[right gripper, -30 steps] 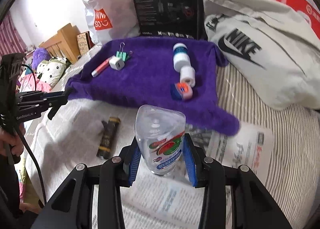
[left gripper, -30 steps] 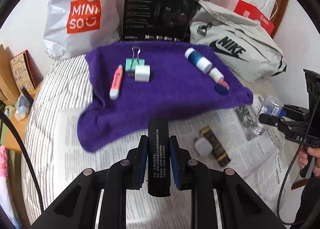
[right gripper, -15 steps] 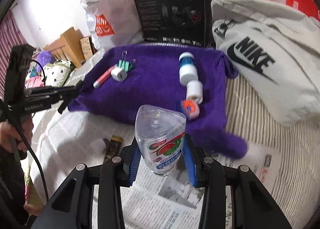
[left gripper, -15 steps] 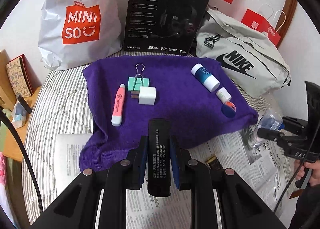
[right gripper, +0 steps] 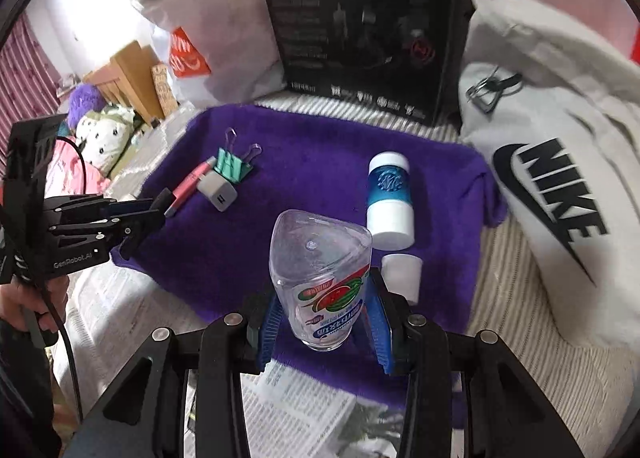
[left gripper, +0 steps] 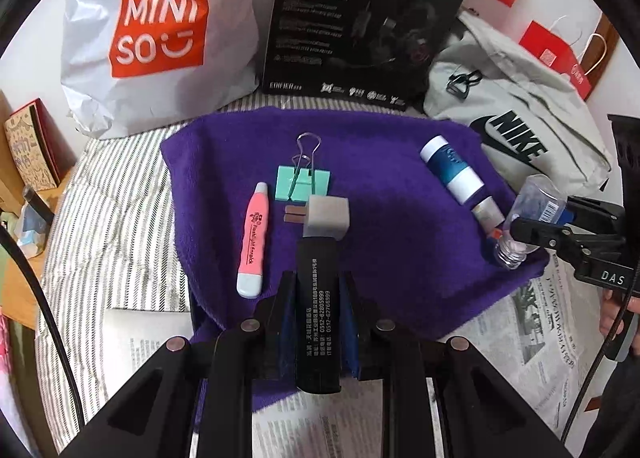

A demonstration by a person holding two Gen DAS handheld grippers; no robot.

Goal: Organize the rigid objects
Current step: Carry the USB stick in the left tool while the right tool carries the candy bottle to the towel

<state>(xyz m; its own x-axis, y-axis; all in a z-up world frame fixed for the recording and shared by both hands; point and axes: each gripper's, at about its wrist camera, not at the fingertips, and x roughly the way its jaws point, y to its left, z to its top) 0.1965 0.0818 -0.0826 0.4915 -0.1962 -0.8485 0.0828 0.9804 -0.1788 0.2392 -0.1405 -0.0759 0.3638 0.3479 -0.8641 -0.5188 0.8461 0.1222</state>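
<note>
Left gripper (left gripper: 318, 294) was clamped on one black tube (left gripper: 318, 306), held over the near edge of the purple towel (left gripper: 392, 242). Right gripper (right gripper: 320, 322) gripped one clear bottle (right gripper: 320, 274) above the towel's right side. Lying on the towel: one pink pen (left gripper: 252, 238), one green binder clip (left gripper: 303, 182), one white charger (left gripper: 328, 214), one blue-and-white bottle (right gripper: 389, 202), one small white cap (right gripper: 401, 274). A possible sixth item, orange, was mostly hidden behind the bottle.

The white plastic shopping bag (left gripper: 160, 34) reads "MINISO"; the grey fabric bag (left gripper: 516, 130) "NIKE"; the tall black cardboard box (left gripper: 360, 14) "EDIFIER"; the black rectangular bar (left gripper: 318, 306) phone numbers "0512-62805999" and "0512-62766999"; the left tool (right gripper: 132, 218) "GenRobot.AI".
</note>
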